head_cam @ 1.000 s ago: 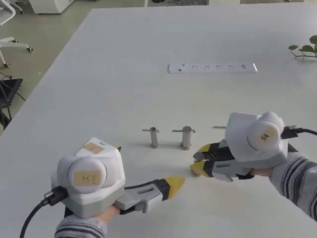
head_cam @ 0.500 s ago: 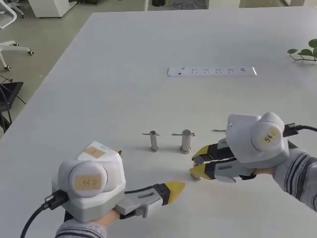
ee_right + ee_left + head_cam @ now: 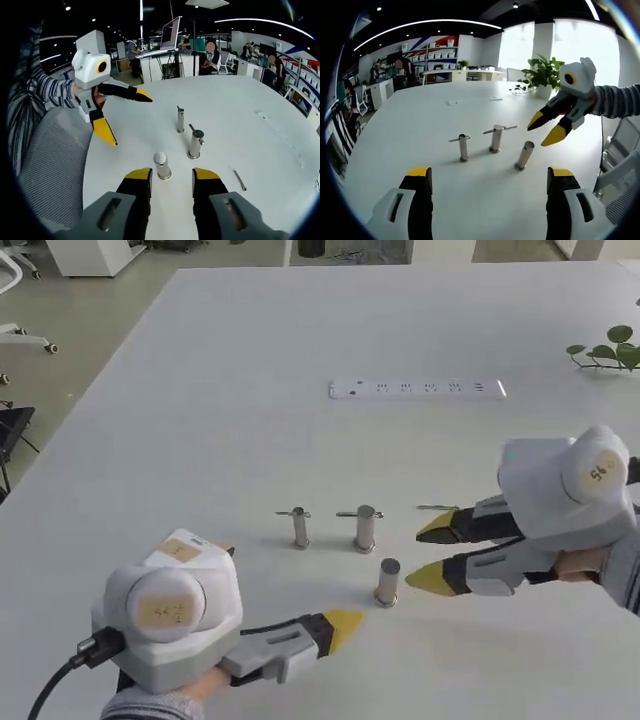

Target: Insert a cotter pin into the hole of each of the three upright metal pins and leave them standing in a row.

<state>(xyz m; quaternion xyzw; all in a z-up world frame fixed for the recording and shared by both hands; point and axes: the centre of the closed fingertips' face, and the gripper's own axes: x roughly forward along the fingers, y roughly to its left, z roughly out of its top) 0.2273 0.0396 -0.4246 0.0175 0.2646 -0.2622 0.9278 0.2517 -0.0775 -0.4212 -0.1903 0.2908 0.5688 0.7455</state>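
Three upright metal pins stand on the white table (image 3: 200,440). The left pin (image 3: 300,527) and the middle pin (image 3: 365,528) each carry a cotter pin through the top. The third pin (image 3: 387,582) stands alone in front of them, its top bare. My right gripper (image 3: 428,552) is open just right of that pin, not touching it; the pin (image 3: 161,165) sits just ahead of the gripper (image 3: 172,174). A loose cotter pin (image 3: 437,508) lies flat beyond the right gripper. My left gripper (image 3: 340,628) is open, low and near, with the pins ahead (image 3: 495,138).
A white power strip (image 3: 417,389) lies further back on the table. A plant (image 3: 605,348) sits at the far right edge. The table's left edge (image 3: 90,430) drops to the floor with office chairs beyond.
The right gripper has opened, let go of the third pin and drawn back to the right. The pin now stands alone. The left gripper has barely moved.
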